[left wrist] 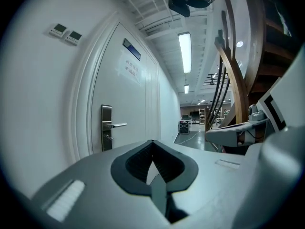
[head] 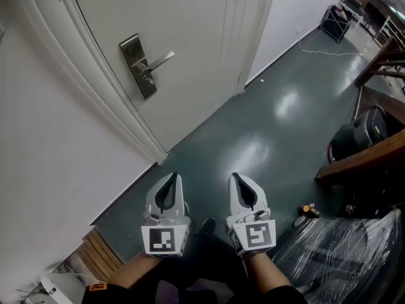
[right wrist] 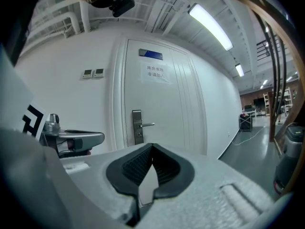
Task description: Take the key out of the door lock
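Low in front of you, the left gripper (head: 173,177) and the right gripper (head: 236,177) are held side by side over the dark floor (head: 278,132), both aimed roughly toward the white door (head: 190,37) and well apart from it. Each claw is closed tip to tip with nothing between the pads, which makes sense because there is nothing within reach to grip yet. The key (head: 150,79) appears as a small stub just under the lever handle (head: 161,60) on the metal lock plate (head: 135,50), so it is probably still in the lock. The door stands ahead on your left, so you will likely need to close in and open one claw before reaching.
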`<state>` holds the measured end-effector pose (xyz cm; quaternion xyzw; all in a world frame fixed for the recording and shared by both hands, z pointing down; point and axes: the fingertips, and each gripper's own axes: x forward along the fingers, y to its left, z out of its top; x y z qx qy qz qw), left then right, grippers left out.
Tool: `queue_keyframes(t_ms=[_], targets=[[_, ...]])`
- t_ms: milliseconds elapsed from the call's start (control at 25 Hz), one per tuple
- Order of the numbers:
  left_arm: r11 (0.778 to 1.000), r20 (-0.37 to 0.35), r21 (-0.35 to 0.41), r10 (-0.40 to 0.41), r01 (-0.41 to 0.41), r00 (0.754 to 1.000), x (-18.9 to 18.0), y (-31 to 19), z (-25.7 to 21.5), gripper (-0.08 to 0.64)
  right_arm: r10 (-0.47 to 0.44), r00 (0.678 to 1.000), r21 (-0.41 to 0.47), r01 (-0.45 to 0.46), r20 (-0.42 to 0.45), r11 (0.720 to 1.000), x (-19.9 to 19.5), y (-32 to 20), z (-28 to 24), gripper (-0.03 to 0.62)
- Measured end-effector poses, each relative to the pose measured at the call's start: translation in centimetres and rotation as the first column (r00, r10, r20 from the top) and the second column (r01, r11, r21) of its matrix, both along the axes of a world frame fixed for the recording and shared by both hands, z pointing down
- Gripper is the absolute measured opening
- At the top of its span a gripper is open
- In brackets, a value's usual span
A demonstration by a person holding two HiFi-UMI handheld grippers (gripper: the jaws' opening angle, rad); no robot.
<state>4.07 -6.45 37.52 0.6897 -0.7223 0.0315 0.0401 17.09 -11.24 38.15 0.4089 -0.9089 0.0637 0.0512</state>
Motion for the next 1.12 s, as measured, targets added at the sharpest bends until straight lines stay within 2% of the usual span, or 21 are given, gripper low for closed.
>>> queue_keyframes(t_ms=[120, 360, 560, 880, 1120], targets=[[1.000, -0.016, -0.009, -0.024, 0.024, 1.000, -0.9, -1.4, 0.5, 0.018, -0.041, 0.999, -0.003, 0.041, -0.009, 0.999, -1.2, -1.1, 0.6, -0.006], [1.000, -0.047, 0.006, -0.013, 0.014, 0.999, -3.5, -6.2, 1.4, 0.018, -0.043, 0.997, -0.035, 0.041, -0.063, 0.999, -4.4, -5.3, 0.7, -0.007], [0.999, -0.065, 0.014, -0.031, 0.032, 0.997, -7.3, -10.0, 1.6, 0.018, -0.101, 0.993, -0.030, 0.099, -0.064, 0.995, -8.4, -9.2, 0.8, -0.007], [0.996, -0.045, 0.028, -0.082, 0.083, 0.996, -15.2, -13.2, 1.7, 0.018, -0.225, 0.973, -0.097, 0.220, -0.046, 0.971, -17.8, -13.8, 1.2, -0.006], [0.983, -0.031, 0.047, -0.174, 0.175, 0.984, -19.6, -13.2, 1.5, 0.018, -0.310, 0.951, -0.141, 0.308, 0.011, 0.941, -22.8, -15.7, 1.0, 0.009]])
